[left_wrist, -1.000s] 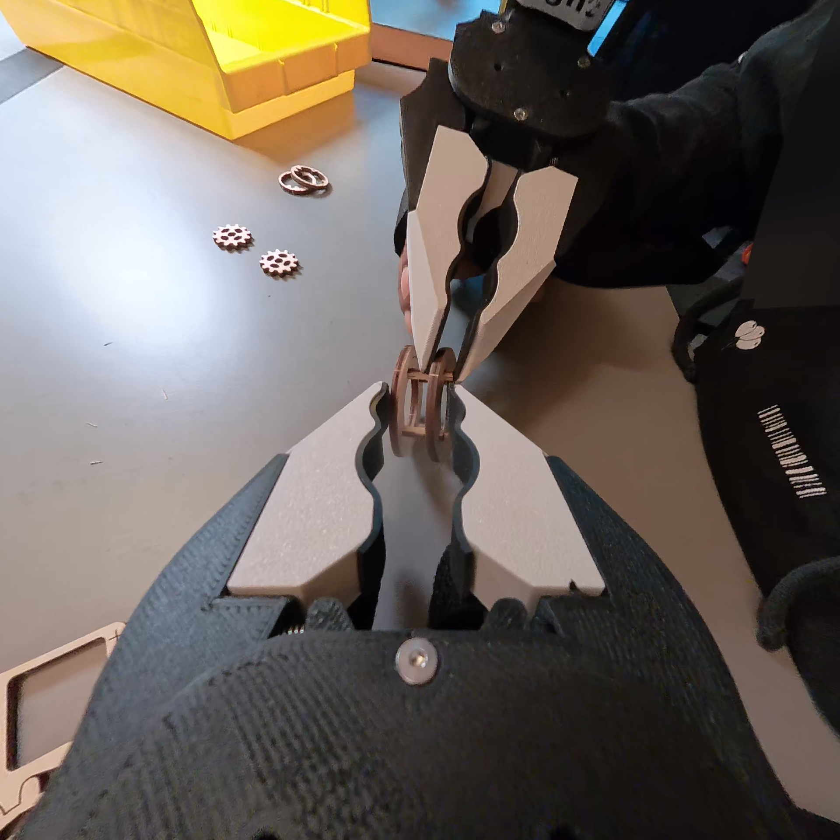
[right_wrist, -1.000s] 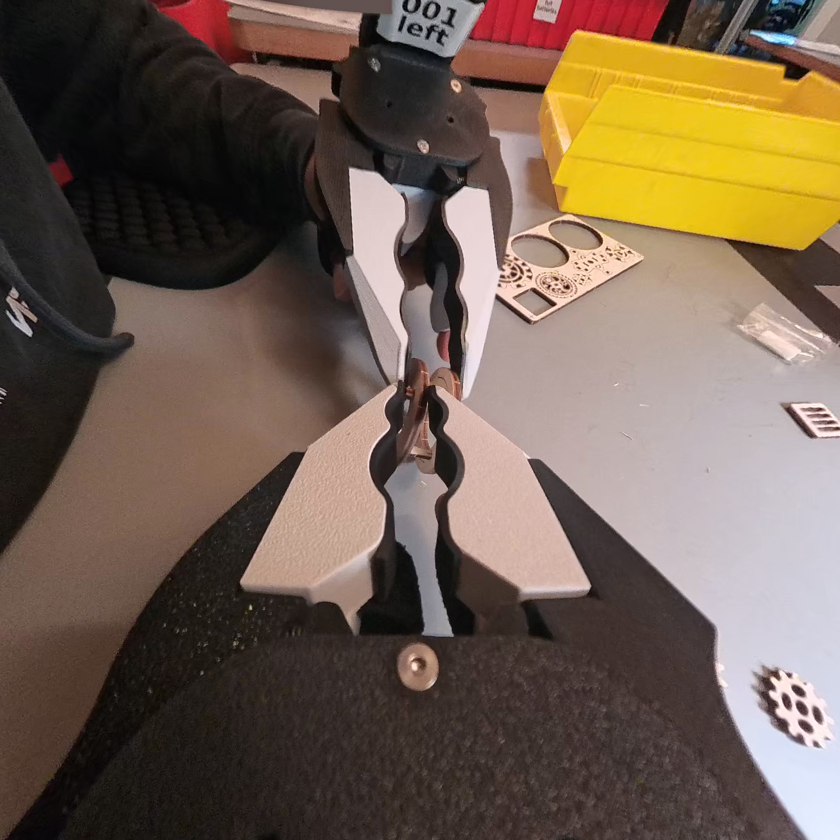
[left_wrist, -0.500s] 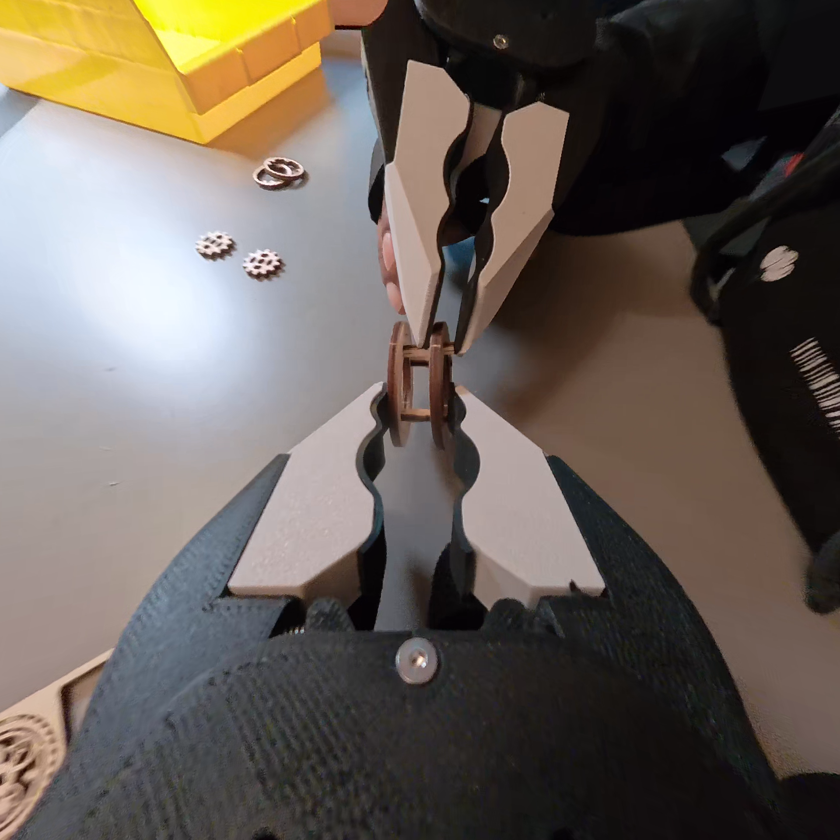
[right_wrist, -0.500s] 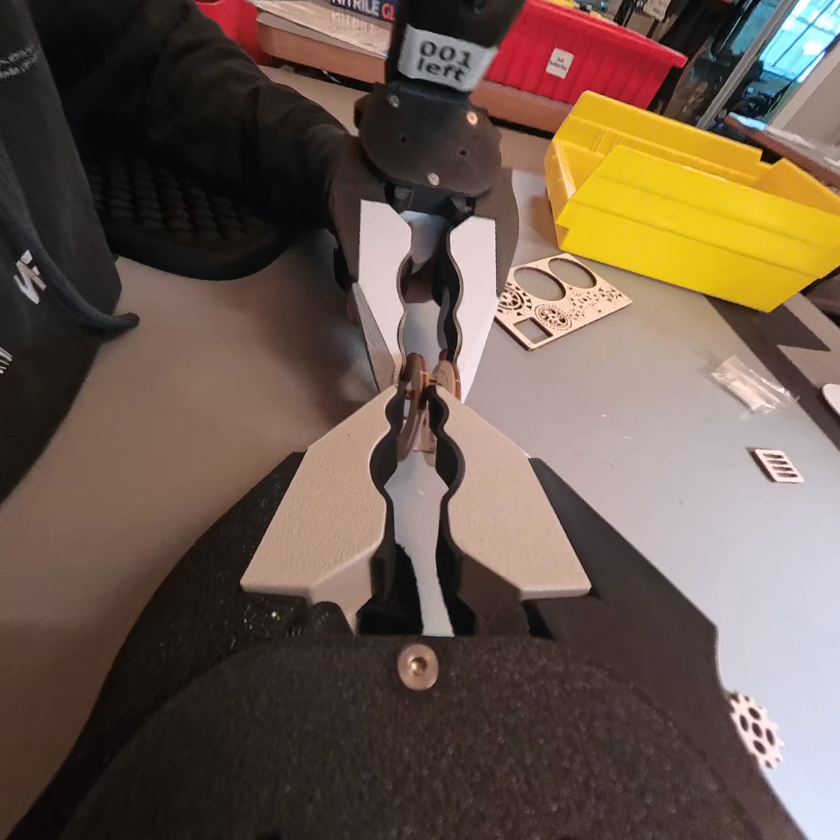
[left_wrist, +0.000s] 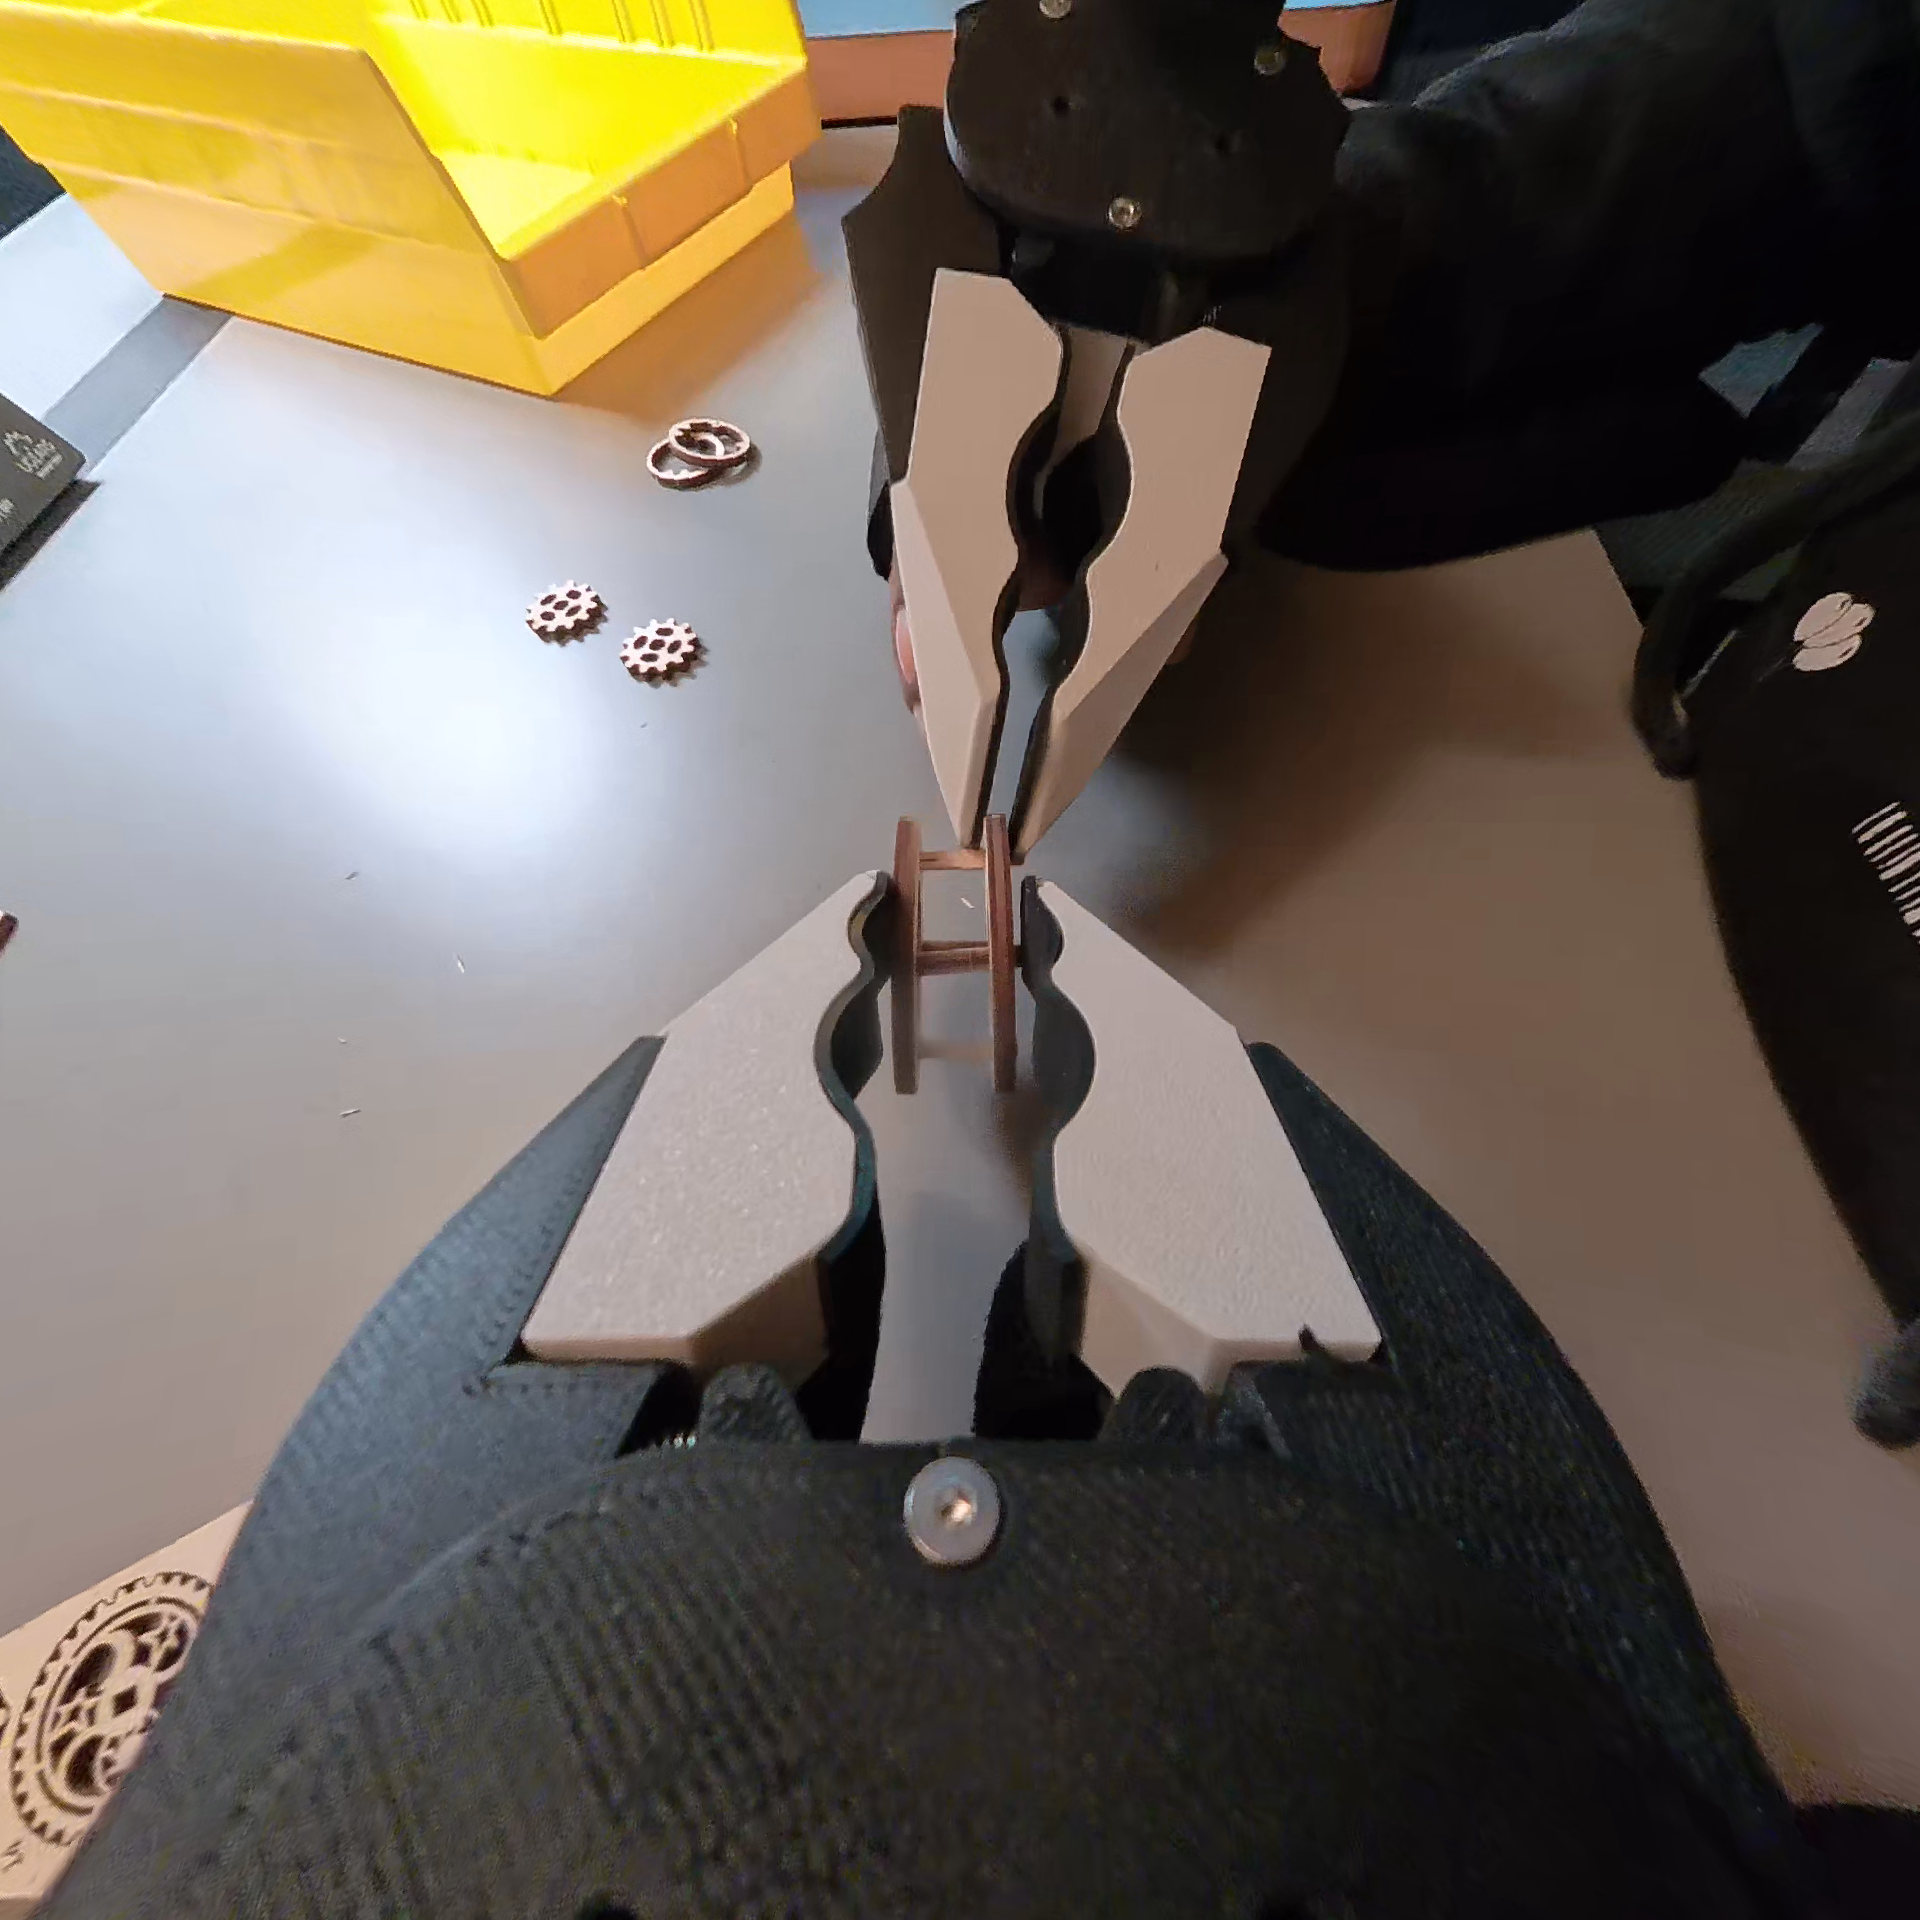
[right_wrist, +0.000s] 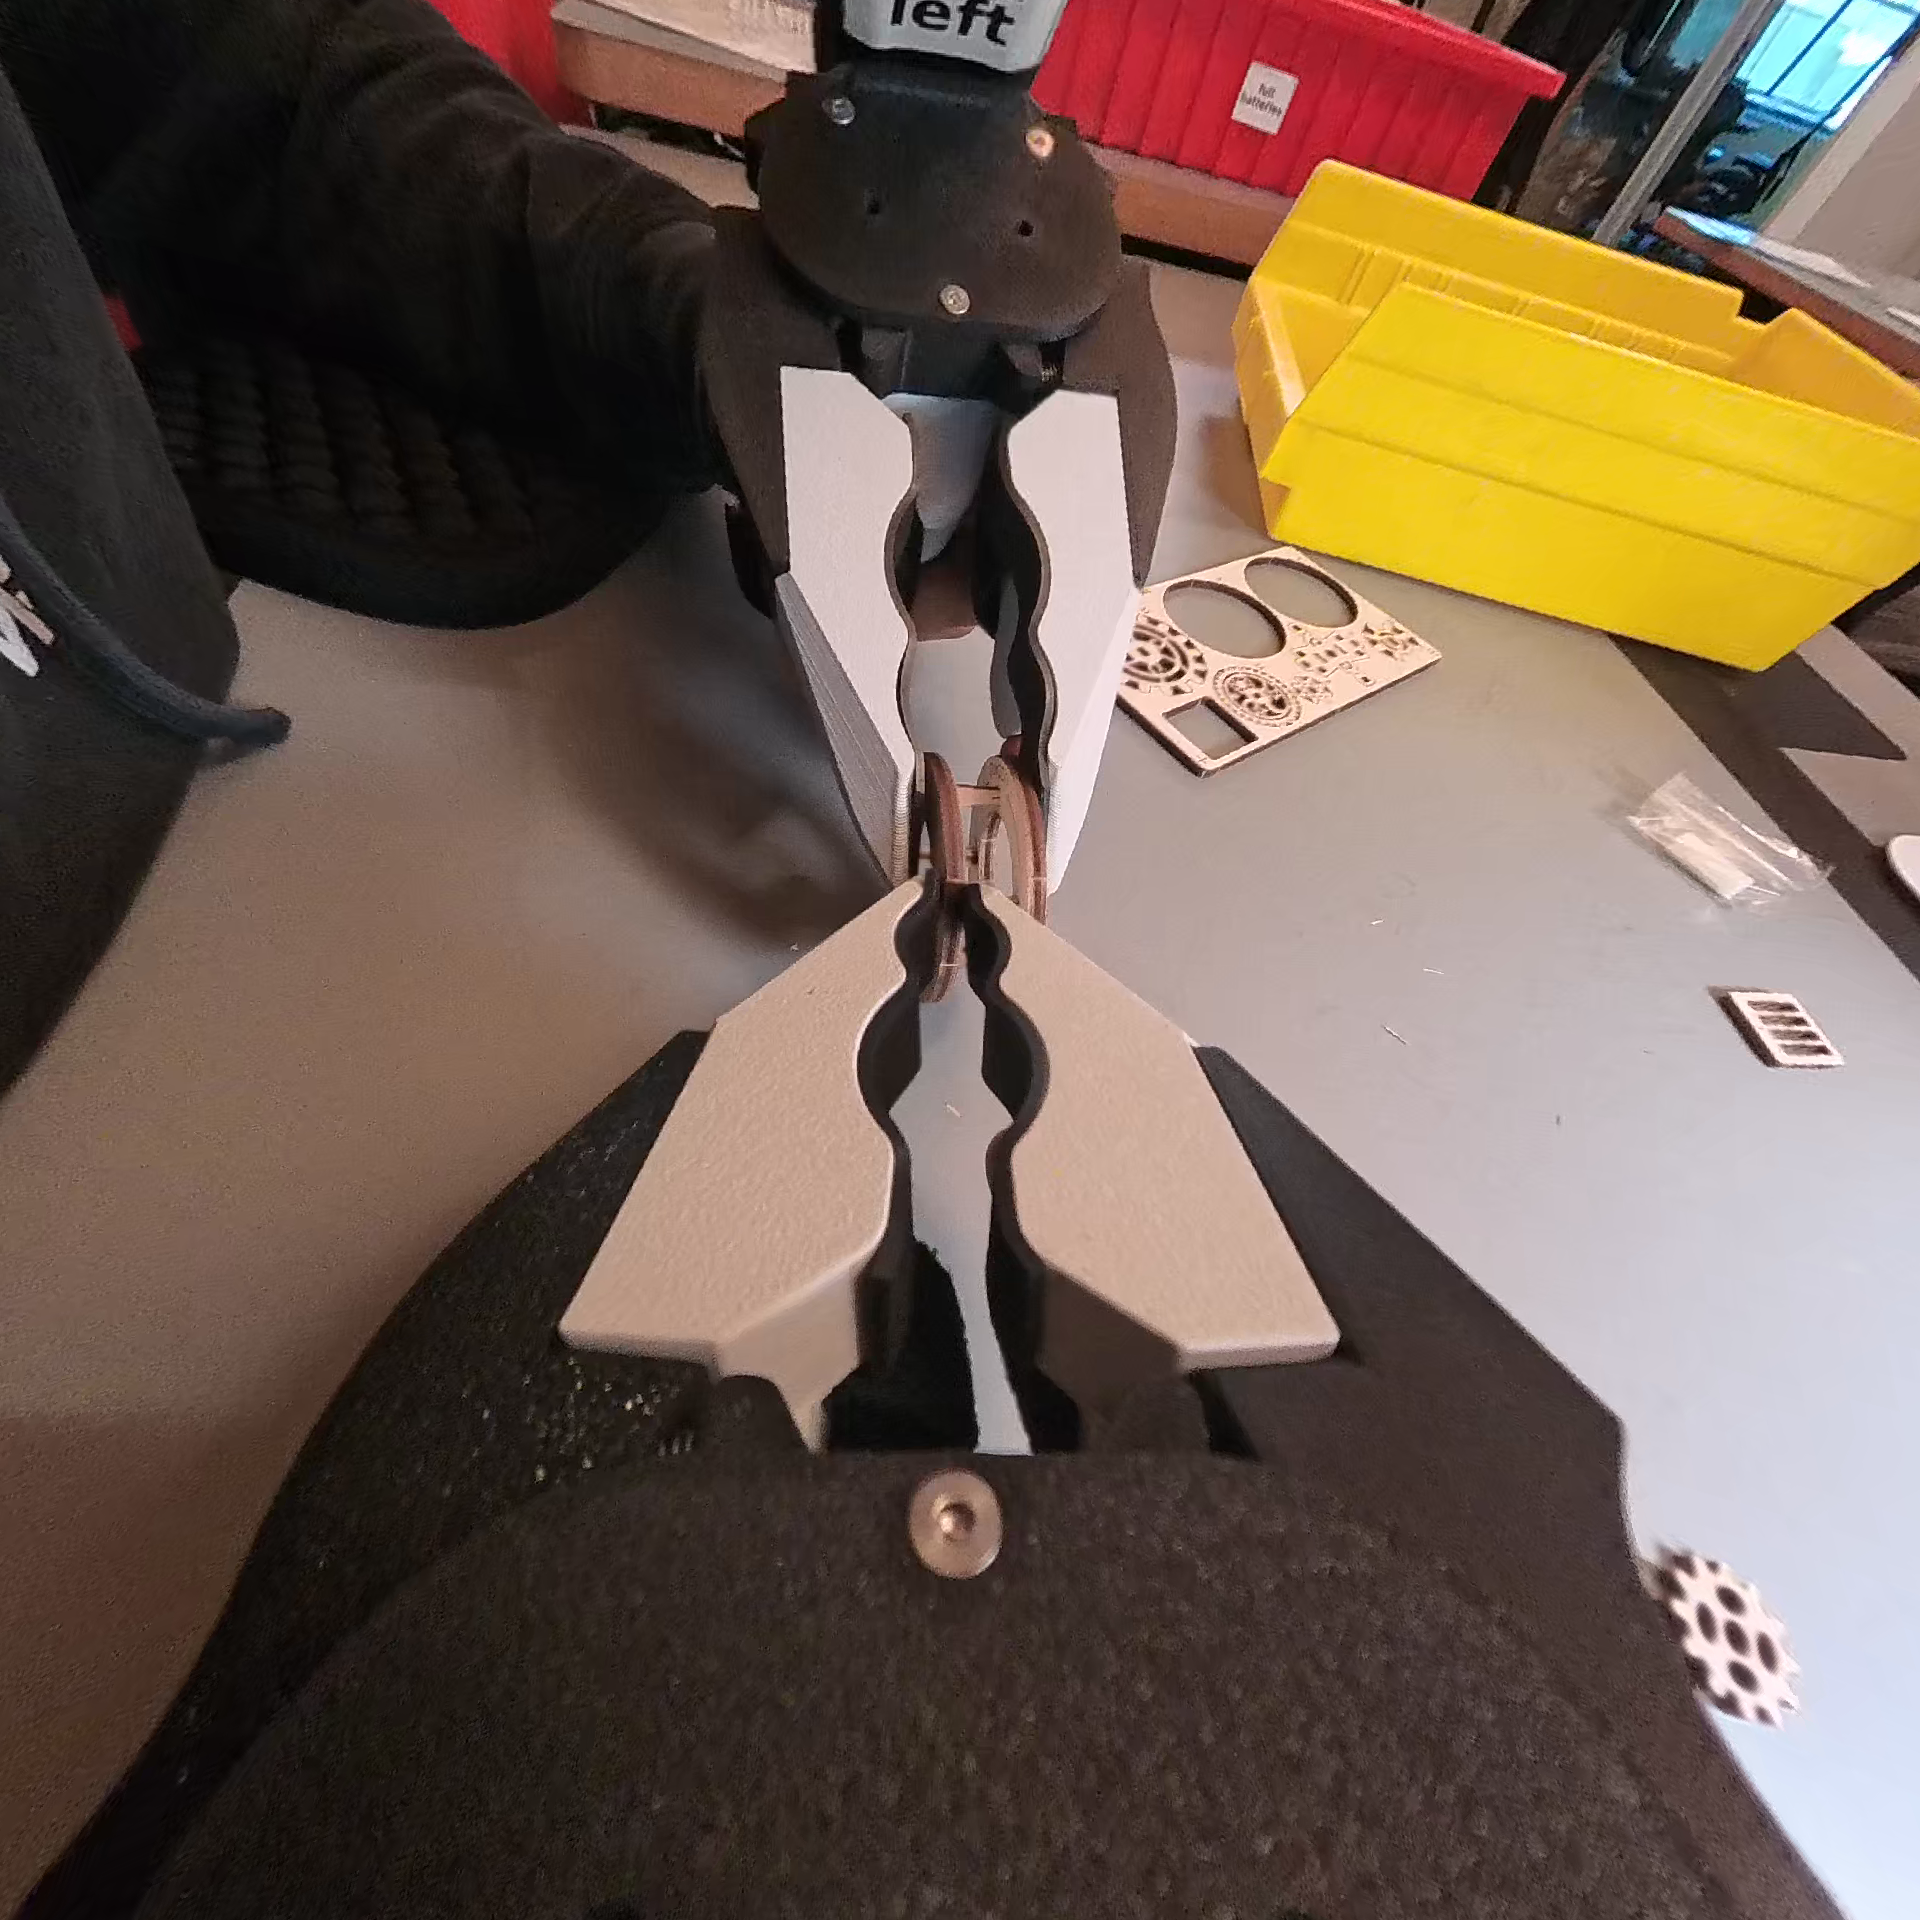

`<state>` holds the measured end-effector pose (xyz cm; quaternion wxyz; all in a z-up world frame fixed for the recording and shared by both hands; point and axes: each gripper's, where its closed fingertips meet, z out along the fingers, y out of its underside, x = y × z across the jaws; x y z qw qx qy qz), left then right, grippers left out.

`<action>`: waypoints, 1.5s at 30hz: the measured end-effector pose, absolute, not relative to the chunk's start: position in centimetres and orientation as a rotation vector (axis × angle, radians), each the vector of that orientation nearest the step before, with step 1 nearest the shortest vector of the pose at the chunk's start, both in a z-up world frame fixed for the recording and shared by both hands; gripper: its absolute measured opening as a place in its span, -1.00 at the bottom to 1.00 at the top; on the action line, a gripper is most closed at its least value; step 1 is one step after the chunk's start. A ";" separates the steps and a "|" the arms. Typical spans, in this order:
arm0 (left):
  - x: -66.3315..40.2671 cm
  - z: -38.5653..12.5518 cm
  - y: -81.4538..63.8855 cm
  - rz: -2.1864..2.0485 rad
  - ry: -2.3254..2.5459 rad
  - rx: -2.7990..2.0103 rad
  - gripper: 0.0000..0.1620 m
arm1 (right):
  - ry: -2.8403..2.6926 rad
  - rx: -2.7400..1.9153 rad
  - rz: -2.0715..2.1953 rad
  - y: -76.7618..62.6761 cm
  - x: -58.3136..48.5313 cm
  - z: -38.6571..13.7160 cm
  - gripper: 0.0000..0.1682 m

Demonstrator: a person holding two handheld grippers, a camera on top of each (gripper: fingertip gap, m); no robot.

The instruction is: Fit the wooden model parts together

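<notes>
The spool [left_wrist: 954, 971], two thin wooden discs joined by slim crossbars, is sitting between the two grippers above the middle of the counter [left_wrist: 312, 831]; whether its lower rims are touching the surface cannot be told. The left gripper [left_wrist: 954, 904] is flanking it with jaws parted; a narrow gap is showing beside each disc, so it is not clamping. The right gripper [right_wrist: 948, 914] is pinching the rim of one disc with jaws nearly closed. By judgement the part is very light, stiff across the disc faces, but fragile at the crossbar joints; squeezing the discs toward each other is risking a snapped tab. The safer hold is on a single disc rim, or across both outer faces with light pressure only. Two gears [left_wrist: 613, 629] and two rings [left_wrist: 698, 457] are lying loose toward the far left, near the bin [left_wrist: 416, 177].
</notes>
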<state>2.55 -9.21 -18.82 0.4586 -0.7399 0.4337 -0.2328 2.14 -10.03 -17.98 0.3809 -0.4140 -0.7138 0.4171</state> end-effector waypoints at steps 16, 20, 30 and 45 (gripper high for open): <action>2.8 -20.7 -9.7 -0.551 1.145 -1.848 -0.64 | -1.936 -1.065 0.921 -9.9 2.4 -20.3 -0.91; 2.6 -21.4 -10.0 -0.556 1.163 -1.877 -0.54 | -1.944 -1.058 0.922 -10.0 2.4 -20.4 -0.92; 2.2 -22.3 -10.0 -0.423 1.230 -1.890 -0.74 | -1.967 -1.039 0.962 -10.6 2.5 -20.3 -0.94; 1.9 -22.3 -9.6 -0.436 1.158 -1.966 -0.74 | -1.922 -1.141 1.002 -10.3 1.9 -20.1 -0.98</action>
